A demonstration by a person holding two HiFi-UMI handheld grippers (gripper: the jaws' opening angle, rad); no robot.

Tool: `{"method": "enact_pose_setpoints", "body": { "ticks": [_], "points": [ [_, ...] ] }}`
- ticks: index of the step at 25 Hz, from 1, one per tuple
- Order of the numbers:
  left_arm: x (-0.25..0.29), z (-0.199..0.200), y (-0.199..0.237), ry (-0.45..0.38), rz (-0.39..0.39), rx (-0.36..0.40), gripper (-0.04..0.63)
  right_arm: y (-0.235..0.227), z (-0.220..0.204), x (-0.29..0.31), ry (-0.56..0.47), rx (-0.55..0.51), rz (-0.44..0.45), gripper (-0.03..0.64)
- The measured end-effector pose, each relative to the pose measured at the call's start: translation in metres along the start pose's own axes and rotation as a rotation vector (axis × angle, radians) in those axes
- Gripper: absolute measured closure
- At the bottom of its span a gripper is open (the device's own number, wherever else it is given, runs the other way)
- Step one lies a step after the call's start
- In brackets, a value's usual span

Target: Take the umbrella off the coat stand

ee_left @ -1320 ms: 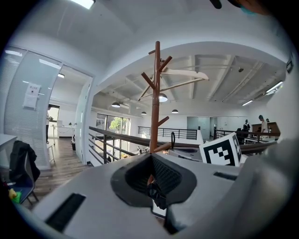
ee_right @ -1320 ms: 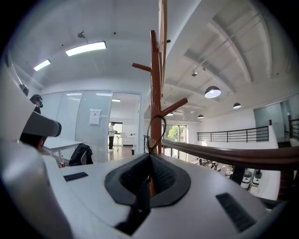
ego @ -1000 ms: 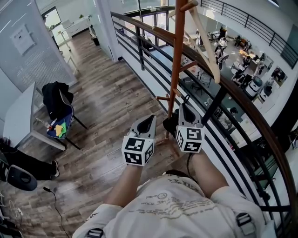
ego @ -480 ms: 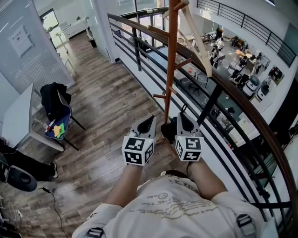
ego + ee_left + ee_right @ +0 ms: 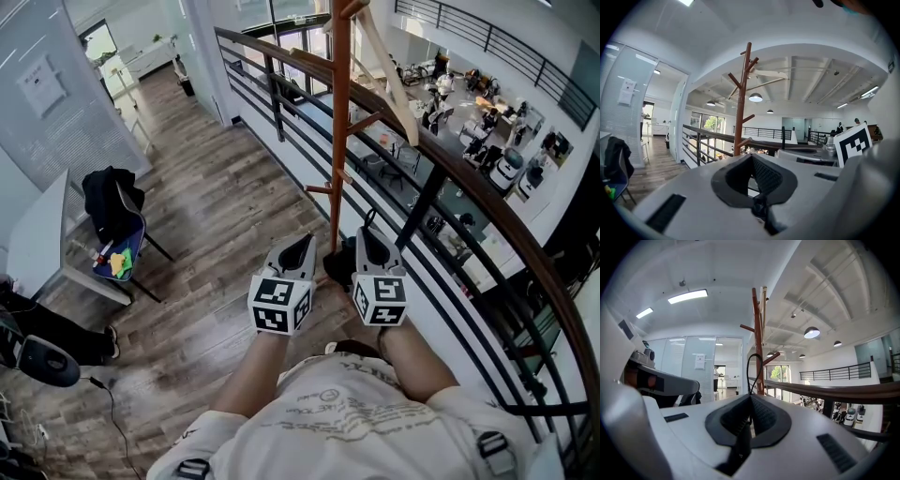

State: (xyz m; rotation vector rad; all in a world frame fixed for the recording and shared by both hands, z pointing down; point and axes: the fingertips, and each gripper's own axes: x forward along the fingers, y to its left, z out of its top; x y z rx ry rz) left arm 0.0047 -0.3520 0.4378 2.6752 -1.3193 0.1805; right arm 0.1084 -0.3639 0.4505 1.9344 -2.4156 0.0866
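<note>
At the far left of the head view a white surface (image 5: 42, 234) stands beside a chair (image 5: 127, 246) with a black garment (image 5: 111, 195) draped over its back, both well apart from the grippers.

The left gripper (image 5: 302, 240) is held out over the wooden floor (image 5: 216, 206). In the left gripper view its fingers (image 5: 761, 174) are brought together at the tips with nothing between them, and the left gripper (image 5: 751, 157) points toward the coat stand (image 5: 741, 112), which rises just ahead by the railing (image 5: 710, 136).

Between the two grippers in the head view sits the dark bulk of the umbrella (image 5: 339, 266), low beside the foot of the coat stand (image 5: 339, 141) and close under the right gripper (image 5: 367, 234). Its thin black loop (image 5: 369, 217) arches up just past that gripper's tips, below the stand's lowest peg (image 5: 322, 190).

In the right gripper view the fingers (image 5: 764, 416) are closed narrow on the loop (image 5: 748, 369). The strap runs down between them, while its free bow stands upright above the tips of the right gripper (image 5: 751, 398), in front of the coat stand (image 5: 758, 333).

A pale wooden hanger (image 5: 392, 75) hangs high on the stand, and to the right the dark railing (image 5: 450, 161) curves past.
</note>
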Motion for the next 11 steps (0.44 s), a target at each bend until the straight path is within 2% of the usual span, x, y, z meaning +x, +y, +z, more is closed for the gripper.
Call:
{"method": "enact_pose_setpoints", "body": {
  "ticks": [11],
  "points": [
    [-0.006, -0.0028, -0.0064, 0.004, 0.005, -0.001, 0.603, 0.0046, 0.0028, -0.0032, 0.002, -0.015, 0.025, 0.615]
  ]
}}
